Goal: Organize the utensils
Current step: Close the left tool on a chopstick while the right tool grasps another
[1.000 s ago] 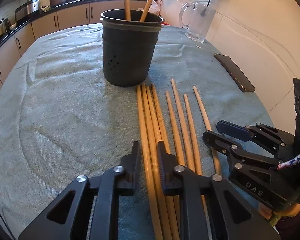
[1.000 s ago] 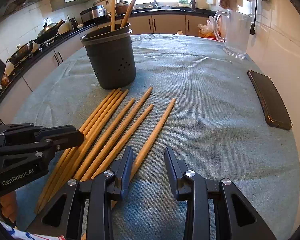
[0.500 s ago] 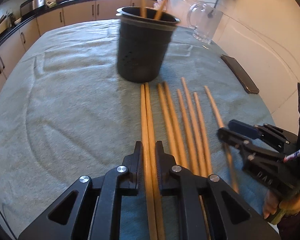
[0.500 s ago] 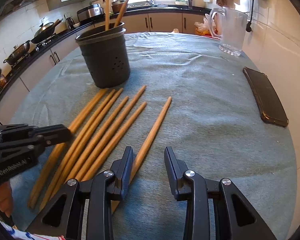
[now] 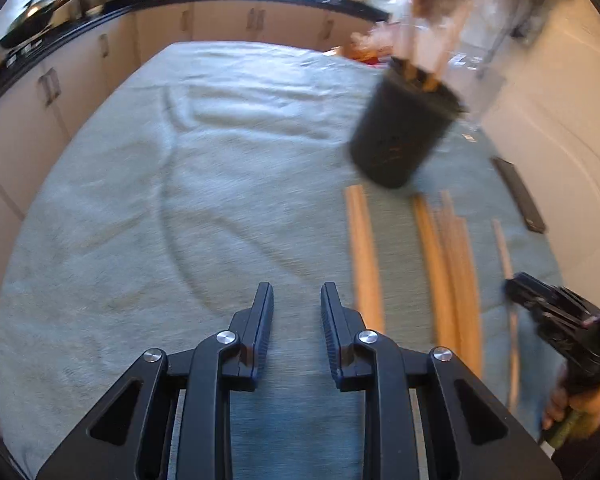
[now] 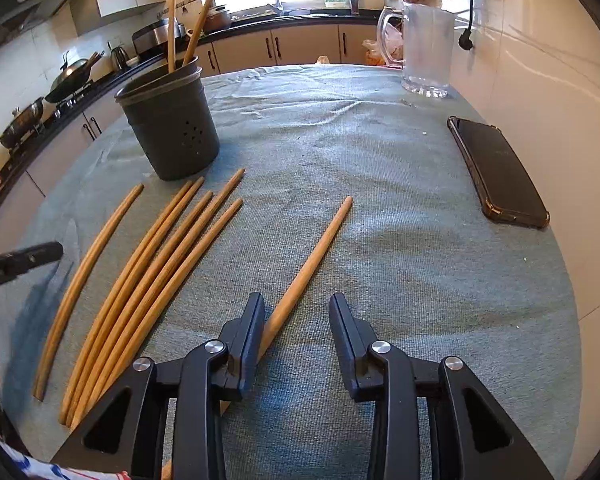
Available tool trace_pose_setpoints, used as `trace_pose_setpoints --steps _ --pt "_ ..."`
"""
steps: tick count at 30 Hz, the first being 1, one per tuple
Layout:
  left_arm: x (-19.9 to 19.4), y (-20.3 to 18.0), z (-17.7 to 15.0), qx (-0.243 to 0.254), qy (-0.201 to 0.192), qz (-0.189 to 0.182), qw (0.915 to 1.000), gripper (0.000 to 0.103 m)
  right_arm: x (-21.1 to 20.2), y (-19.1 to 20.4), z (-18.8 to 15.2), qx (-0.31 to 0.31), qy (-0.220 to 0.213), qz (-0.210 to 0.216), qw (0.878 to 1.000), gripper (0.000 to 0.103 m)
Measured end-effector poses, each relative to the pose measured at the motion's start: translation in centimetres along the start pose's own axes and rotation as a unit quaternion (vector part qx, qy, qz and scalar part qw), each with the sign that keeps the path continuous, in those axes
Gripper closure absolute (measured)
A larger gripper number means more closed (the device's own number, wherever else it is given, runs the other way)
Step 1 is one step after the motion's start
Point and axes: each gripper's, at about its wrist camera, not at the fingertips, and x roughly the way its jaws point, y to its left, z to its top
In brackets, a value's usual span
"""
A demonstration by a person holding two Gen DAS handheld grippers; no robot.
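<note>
Now the left gripper jaws are opening over bare ribbed cloth, round wooden chopsticks lying right of them. Spread right gripper jaws straddle one smooth chopstick; the dark perforated holder stands ahead-left.

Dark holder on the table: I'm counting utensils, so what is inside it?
Two wooden chopsticks stand up out of the dark holder, leaning on its rim. Their lower ends and anything at the bottom are hidden by its wall.
</note>
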Motion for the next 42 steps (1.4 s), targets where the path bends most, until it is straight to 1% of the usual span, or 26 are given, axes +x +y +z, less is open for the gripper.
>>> trace_pose_setpoints --steps 3,6,11,13,14,15,16,19,21,23,24,26,28,30,31,34,36,39,42 --pt "0.5 -2.1 0.1 0.032 0.004 -0.021 0.9993 0.080 0.1 0.1 0.0 -0.005 0.000 -0.004 1.000 0.066" --pt "1.8 -3.3 -0.1 0.058 0.020 -0.006 0.9981 0.081 0.1 -0.2 0.0 -0.001 0.000 0.002 1.000 0.066" --pt "2.1 -3.5 -0.3 0.063 0.020 -0.002 0.9978 0.082 0.0 -0.4 0.0 0.003 -0.002 0.006 1.000 0.066" --pt "2.3 -3.5 0.0 0.065 0.023 0.000 0.9976 0.088 0.0 -0.4 0.0 0.003 -0.003 0.006 1.000 0.066" --pt "2.4 -3.4 0.2 0.067 0.026 0.005 0.9974 0.088 0.0 -0.4 0.0 0.003 -0.003 0.007 1.000 0.066" --pt "2.7 -3.5 0.3 0.068 0.032 0.011 0.9971 0.092 0.0 -0.3 0.0 0.004 -0.003 0.007 1.000 0.066" --pt "3.1 -3.5 0.4 0.072 0.032 0.025 0.9966 0.096 0.0 -0.4 -0.1 0.004 -0.004 0.007 1.000 0.066" --pt "3.8 -4.5 0.9 0.094 0.034 0.050 0.9937 0.096 -0.1 -0.3 -0.1 0.002 -0.005 0.005 1.000 0.066" --pt "3.9 -4.6 1.2 0.087 0.036 0.056 0.9940 0.096 -0.1 -0.2 -0.1 0.001 -0.005 0.004 1.000 0.066" --pt "3.9 -3.8 1.3 0.064 0.041 0.051 0.9958 0.096 -0.1 -0.2 -0.1 0.001 -0.002 0.007 1.000 0.067" --pt "3.7 -3.3 1.3 0.054 0.045 0.052 0.9962 0.096 -0.1 -0.4 0.0 0.001 0.003 0.010 1.000 0.067" --pt "2.9 -1.8 0.8 0.017 0.063 0.052 0.9965 0.096 -0.1 -0.9 0.4 0.006 0.022 0.019 1.000 0.076" --pt "2.3 -0.7 0.4 -0.007 0.081 0.047 0.9956 0.096 -0.1 -1.7 0.7 0.015 0.045 0.027 0.998 0.081" --pt "1.9 -0.2 0.0 -0.009 0.098 0.050 0.9939 0.096 -0.1 -2.5 1.0 0.022 0.072 0.037 0.996 0.081" --pt "1.7 -0.1 -0.1 -0.006 0.105 0.052 0.9932 0.096 0.0 -2.7 1.2 0.022 0.083 0.035 0.996 0.081" --pt "1.8 -0.3 0.2 0.008 0.112 0.057 0.9920 0.096 0.3 -3.3 1.8 0.022 0.114 0.027 0.993 0.081" --pt "2.2 -0.1 1.0 0.004 0.111 0.061 0.9919 0.096 0.5 -3.4 2.3 0.023 0.131 0.028 0.991 0.081" --pt "3.2 0.5 2.2 -0.004 0.125 0.045 0.9911 0.096 1.5 -3.4 3.5 0.017 0.155 0.015 0.988 0.081" --pt "3.9 0.6 3.3 -0.005 0.134 0.039 0.9902 0.096 2.5 -3.4 4.8 0.017 0.173 0.002 0.985 0.080"
